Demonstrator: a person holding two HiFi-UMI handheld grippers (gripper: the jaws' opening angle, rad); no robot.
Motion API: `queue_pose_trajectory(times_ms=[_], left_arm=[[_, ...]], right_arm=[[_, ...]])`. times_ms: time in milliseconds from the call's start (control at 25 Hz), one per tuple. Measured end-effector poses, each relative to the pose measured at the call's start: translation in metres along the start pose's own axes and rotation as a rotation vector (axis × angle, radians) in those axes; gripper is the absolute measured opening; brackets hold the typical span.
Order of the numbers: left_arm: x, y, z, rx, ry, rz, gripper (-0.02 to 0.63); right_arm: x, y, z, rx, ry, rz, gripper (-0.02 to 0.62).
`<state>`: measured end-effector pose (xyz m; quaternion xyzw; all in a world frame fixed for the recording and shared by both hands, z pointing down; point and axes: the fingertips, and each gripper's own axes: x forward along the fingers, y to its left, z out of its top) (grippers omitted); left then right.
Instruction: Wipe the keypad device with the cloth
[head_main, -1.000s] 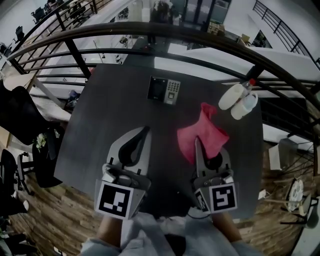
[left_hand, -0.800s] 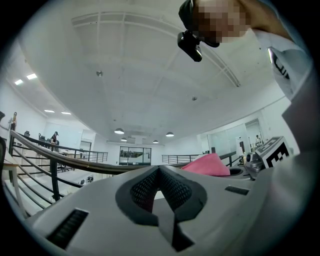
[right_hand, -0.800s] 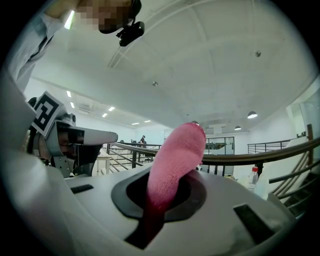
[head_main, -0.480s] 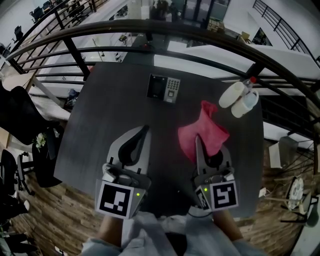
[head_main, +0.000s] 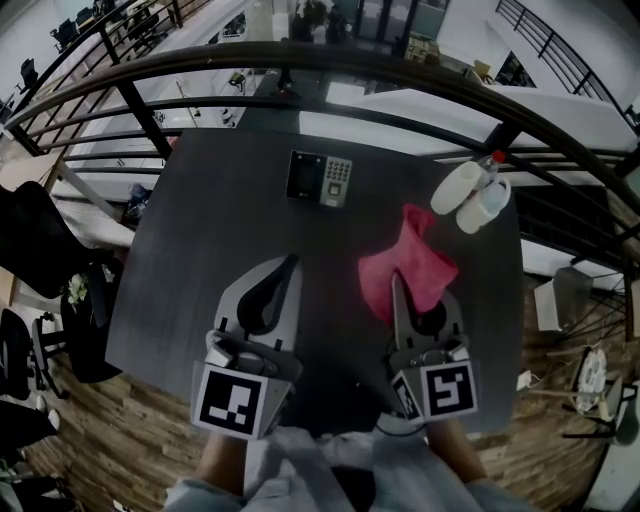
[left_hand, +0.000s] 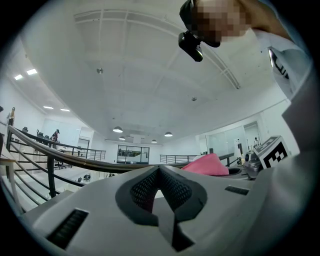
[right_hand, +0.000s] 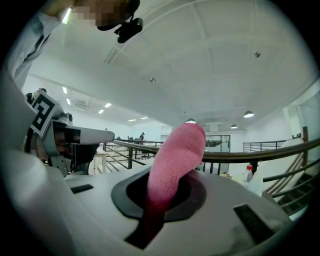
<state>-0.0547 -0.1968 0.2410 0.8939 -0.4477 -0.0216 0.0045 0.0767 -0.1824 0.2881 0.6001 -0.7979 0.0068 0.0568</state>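
While the right gripper clamps its jaws tight on the pink cloth, the keypad device lies flat well ahead of it and to its left. It sits near the far edge of the table, long side running left to right. The left gripper, closed and empty, sits slightly nearer the device.

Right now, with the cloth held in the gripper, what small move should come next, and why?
Probably carry the right gripper forward and leftward, toward the keypad device. Its jaws are shut on the pink cloth, but the cloth is nearer the person than the device and to its right, apart from it, so wiping cannot begin yet.
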Motion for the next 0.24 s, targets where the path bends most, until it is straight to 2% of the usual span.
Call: queue_pose_trajectory(times_ms=[240], left_arm=[[-0.0016,0.0002,-0.0005,-0.008,0.003,0.002,0.003]], right_arm=[[-0.0017,0.0027,-0.0008,0.002,0.006,0.003,0.028]])
